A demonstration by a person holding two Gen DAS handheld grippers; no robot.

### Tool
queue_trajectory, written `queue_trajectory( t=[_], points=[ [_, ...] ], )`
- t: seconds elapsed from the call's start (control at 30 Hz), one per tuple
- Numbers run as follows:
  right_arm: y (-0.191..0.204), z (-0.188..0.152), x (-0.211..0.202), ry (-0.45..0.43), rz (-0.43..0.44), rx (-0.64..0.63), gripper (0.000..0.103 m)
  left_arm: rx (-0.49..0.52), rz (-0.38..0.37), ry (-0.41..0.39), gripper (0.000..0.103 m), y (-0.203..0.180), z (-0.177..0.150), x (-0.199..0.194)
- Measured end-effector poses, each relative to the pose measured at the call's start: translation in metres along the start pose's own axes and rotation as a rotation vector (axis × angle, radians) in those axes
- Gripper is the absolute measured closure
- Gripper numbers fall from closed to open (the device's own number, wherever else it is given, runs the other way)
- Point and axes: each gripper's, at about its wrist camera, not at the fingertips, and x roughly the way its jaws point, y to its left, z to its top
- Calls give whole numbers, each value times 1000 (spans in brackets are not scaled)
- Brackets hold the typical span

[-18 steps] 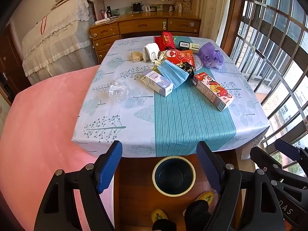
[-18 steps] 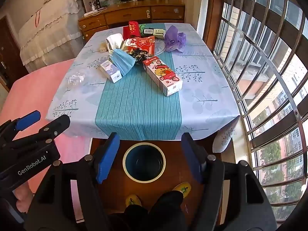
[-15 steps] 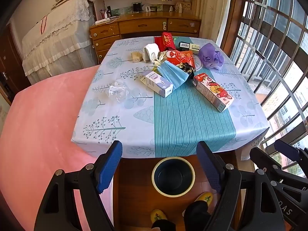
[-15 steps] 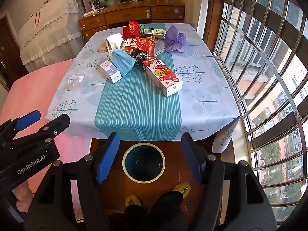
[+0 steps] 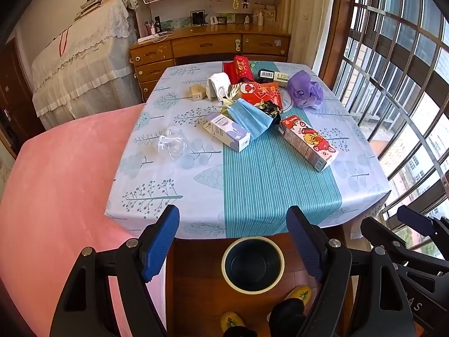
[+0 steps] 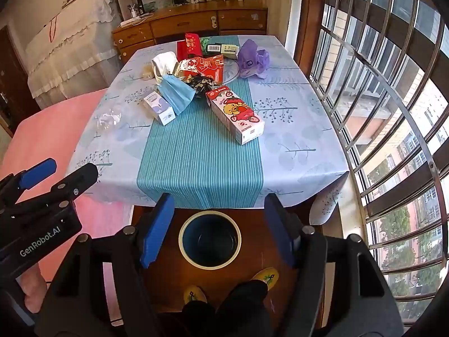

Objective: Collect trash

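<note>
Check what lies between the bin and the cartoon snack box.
Only bare striped tablecloth separates the bin from the cartoon snack box, clearest in the right wrist view.

Trash is heaped mid-bench: blue face mask [image 5: 252,118], cartoon carton [image 5: 308,143] lying flat, purple bag [image 5: 304,91], red wrappers [image 5: 261,92]. Round bin [image 5: 252,264] stands upright on floor, empty.
</note>
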Motion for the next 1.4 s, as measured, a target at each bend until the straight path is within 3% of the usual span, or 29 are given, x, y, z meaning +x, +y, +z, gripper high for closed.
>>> queue_trajectory(
  t=[1.4],
  points=[
    [-1, -4, -3, -6, 5, -6, 39, 28, -22, -10, 22, -11, -10, -11]
  ],
)
